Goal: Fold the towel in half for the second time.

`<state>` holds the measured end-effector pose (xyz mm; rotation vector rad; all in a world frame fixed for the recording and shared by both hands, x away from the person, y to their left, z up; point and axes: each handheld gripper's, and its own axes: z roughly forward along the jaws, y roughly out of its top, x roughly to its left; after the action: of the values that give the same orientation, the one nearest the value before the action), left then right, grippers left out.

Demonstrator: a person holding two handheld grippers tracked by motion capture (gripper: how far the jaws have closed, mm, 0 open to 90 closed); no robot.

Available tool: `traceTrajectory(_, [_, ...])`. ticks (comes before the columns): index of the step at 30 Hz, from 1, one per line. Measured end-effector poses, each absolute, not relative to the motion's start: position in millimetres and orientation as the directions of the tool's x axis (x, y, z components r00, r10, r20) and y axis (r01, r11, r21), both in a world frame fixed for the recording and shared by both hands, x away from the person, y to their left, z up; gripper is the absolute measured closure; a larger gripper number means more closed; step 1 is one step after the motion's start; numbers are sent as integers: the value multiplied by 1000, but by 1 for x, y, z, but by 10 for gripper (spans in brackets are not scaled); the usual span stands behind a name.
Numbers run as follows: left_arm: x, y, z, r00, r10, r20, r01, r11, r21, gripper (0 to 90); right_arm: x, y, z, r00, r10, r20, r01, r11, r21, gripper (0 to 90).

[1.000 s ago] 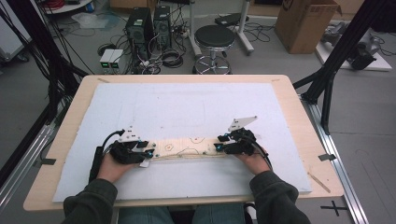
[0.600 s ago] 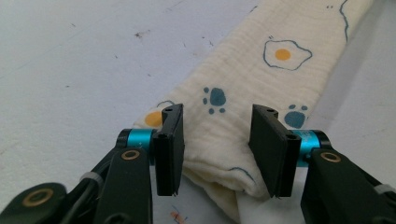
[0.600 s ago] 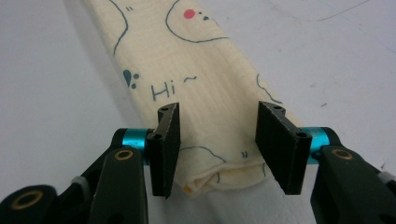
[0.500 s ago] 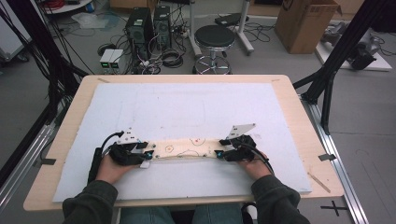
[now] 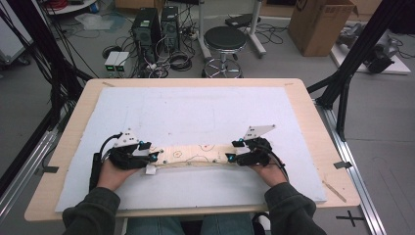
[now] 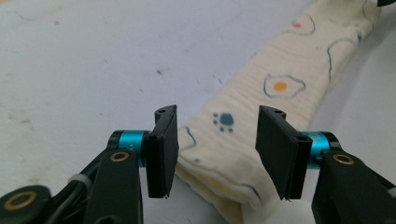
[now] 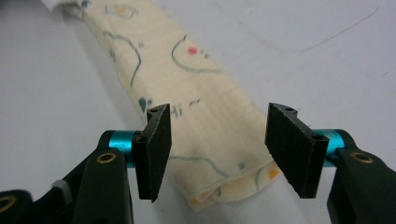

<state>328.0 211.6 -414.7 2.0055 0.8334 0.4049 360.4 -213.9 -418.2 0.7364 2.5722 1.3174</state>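
White foam board (image 5: 195, 112) beneath folded cloth (image 5: 195, 155)

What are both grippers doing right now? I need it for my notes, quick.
Left gripper: open, jaws just widened, folded cloth end between them, unpressed.
Right gripper: open, jaws just widened, cloth's other end between them, unpressed.

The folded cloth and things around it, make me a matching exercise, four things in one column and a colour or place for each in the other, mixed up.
Things:
1. folded cloth
2. left gripper
3. stool
4. cardboard box

Places or colours:
A. on the floor, far right
B. cream, with printed fried eggs
C. at the cloth's left end, jaws open
D. black round seat, beyond the table

Pairs: 1-B, 2-C, 3-D, 4-A
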Motion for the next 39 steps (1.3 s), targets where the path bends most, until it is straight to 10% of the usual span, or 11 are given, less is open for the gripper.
traceTrajectory(18, [362, 202, -434, 690, 718, -94, 536, -419, 733, 512, 402, -215, -430, -794, 580, 182, 522, 498, 692, 567])
traceTrajectory(39, [360, 201, -428, 725, 683, -89, 497, -429, 754, 811, 398, -211, -424, -833, 522, 181, 489, 542, 683, 809])
